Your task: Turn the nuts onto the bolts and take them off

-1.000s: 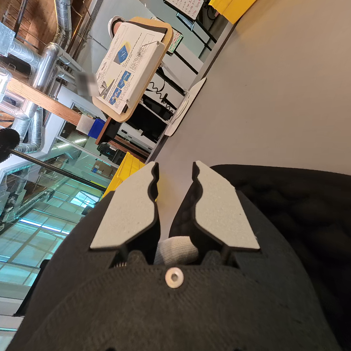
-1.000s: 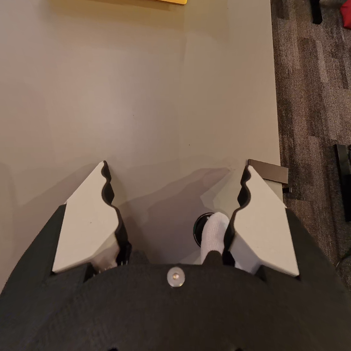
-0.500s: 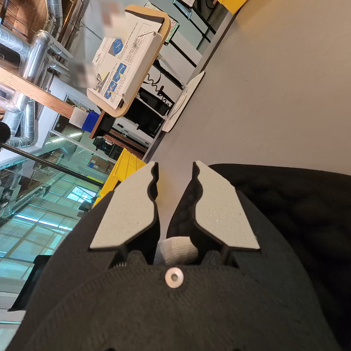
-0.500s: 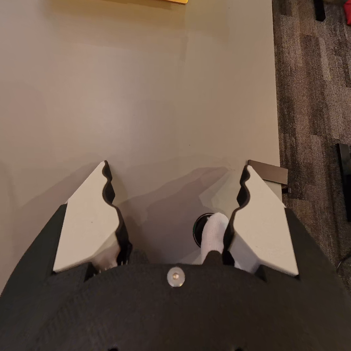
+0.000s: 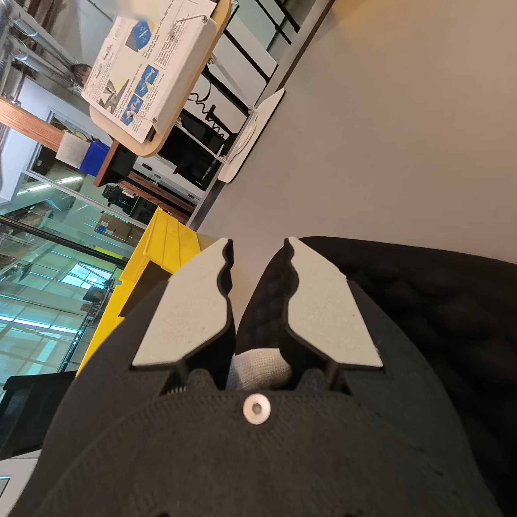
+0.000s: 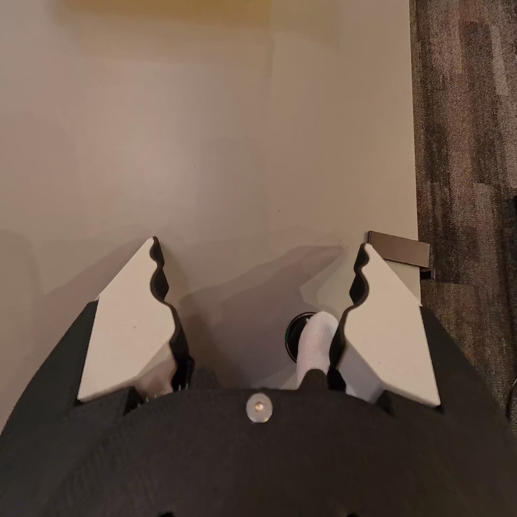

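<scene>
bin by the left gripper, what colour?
Yellow bin, clearest in the left wrist view, left of the left gripper.

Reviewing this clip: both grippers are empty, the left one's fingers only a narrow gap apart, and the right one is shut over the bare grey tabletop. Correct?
Not quite. The right gripper is open, not shut: the right wrist view shows its white fingers spread wide over the bare grey tabletop. The rest holds: both are empty, and the left gripper has its fingers only a narrow gap apart.
</scene>
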`<state>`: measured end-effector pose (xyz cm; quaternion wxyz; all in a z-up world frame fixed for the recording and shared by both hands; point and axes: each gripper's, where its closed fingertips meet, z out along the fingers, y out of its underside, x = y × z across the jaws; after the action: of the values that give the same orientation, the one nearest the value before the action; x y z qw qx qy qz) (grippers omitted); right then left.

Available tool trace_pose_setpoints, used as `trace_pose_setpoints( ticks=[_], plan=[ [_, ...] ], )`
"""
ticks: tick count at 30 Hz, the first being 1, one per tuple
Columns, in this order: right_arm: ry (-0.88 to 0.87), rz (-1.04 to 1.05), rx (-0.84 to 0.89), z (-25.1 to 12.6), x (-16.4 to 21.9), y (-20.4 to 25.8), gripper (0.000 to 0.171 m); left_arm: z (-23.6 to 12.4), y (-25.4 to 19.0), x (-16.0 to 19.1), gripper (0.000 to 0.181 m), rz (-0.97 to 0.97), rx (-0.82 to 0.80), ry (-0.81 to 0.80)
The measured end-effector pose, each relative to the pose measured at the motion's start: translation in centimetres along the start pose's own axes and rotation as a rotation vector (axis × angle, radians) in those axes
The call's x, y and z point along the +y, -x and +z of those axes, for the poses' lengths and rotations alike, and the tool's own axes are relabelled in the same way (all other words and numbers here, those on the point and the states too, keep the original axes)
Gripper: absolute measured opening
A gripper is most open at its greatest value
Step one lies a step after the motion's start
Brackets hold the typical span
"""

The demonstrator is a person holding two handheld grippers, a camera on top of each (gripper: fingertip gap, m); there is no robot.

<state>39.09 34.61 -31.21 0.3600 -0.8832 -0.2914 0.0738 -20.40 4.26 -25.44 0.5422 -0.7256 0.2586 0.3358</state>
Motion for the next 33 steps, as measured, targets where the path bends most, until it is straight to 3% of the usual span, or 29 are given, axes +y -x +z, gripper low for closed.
trace_pose_setpoints(
  ticks=[7, 12, 14, 17, 20, 25, 30, 33],
  plan=[
    [0.005, -0.015, -0.030, 0.7, 0.6, 0.4, 0.136, 0.5, -0.9, 0.8, 0.035, 0.002, 0.044, 0.035],
    [-0.124, -0.075, 0.067, 0.1, -0.6, 0.8, 0.151, 0.1, -0.7, 0.5, 0.053, -0.054, 0.095, 0.023],
    [-0.211, -0.114, 0.109, -1.1, -2.6, 1.2, 0.153, -0.2, 1.3, 0.1, 0.058, -0.049, 0.037, 0.003],
    [-0.352, -0.164, 0.180, -3.7, -7.7, 0.6, 0.147, -0.1, 6.8, 0.1, 0.060, -0.097, -0.065, 0.002],
    [-0.555, -0.216, 0.271, -7.6, -14.6, -0.9, 0.129, 0.0, 15.9, 1.4, 0.067, -0.108, -0.258, 0.031],
    [-0.706, -0.180, 0.489, -11.7, -22.9, -7.6, 0.137, -0.7, 30.5, 5.7, 0.079, -0.076, -0.541, 0.129],
    [-0.734, -0.152, 0.581, -12.7, -26.1, -12.7, 0.138, -4.2, 41.1, 11.8, 0.078, -0.077, -0.778, 0.207],
    [-0.777, -0.135, 0.678, -14.0, -27.8, -16.1, 0.134, -5.4, 45.9, 15.8, 0.071, -0.051, -0.833, 0.285]
  ],
)
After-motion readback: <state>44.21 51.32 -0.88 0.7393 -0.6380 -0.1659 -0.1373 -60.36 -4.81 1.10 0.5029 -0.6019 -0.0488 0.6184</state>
